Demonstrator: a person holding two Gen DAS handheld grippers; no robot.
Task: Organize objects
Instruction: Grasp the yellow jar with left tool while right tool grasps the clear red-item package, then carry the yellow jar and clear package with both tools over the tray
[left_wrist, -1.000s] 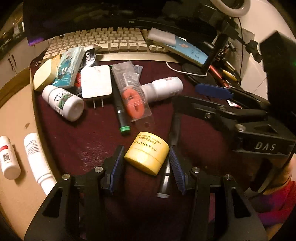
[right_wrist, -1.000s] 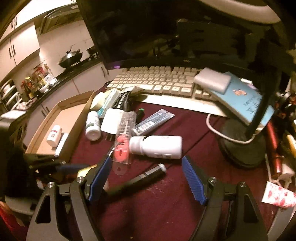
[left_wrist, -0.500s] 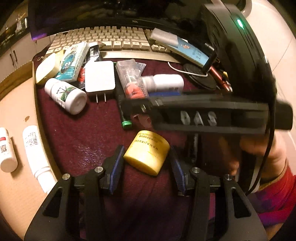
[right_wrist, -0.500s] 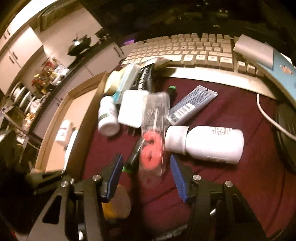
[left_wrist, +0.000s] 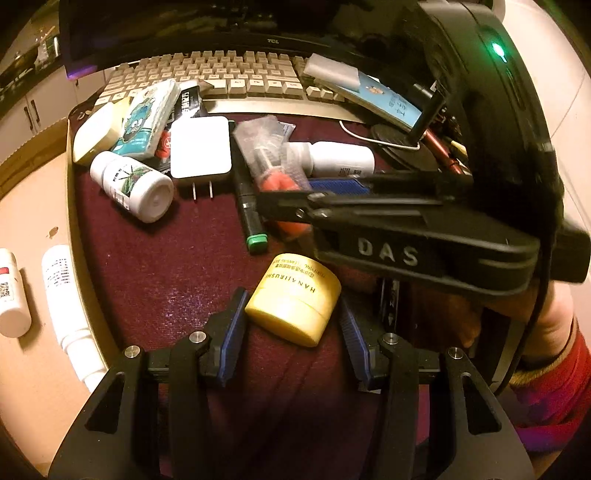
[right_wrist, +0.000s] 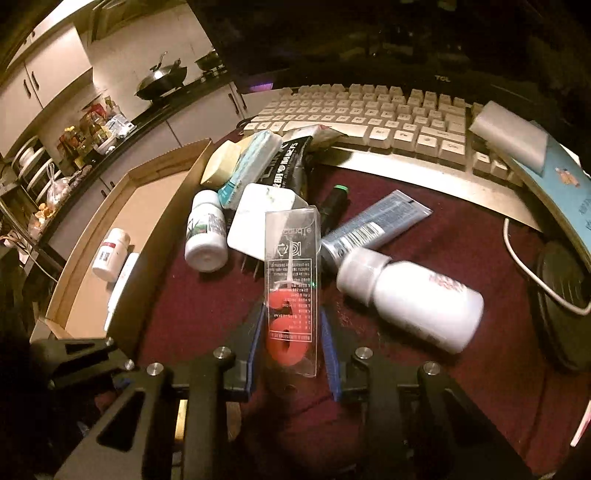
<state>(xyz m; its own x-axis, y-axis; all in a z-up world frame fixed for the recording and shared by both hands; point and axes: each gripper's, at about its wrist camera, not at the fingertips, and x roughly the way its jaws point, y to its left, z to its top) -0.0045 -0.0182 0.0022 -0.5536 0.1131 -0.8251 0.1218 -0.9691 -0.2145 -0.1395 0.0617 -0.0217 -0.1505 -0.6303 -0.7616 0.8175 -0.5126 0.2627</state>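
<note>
Between closing right tool (right_wrist: 290, 341) pads: clear packet (right_wrist: 291, 291) (red ring inside).

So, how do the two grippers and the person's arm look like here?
Both grippers are black, with angular frames, silver bolts and ribbed blue pads lining the jaws. The right gripper carries raised letters "DAS", a green light on its housing and a black cable. The person wears a red sleeve.

A dark red cloth (left_wrist: 155, 266) covers the desk. On it lie a yellow jar (left_wrist: 295, 302), white bottles (right_wrist: 410, 299), a white charger (left_wrist: 201, 147) and a keyboard (right_wrist: 373, 118).
</note>
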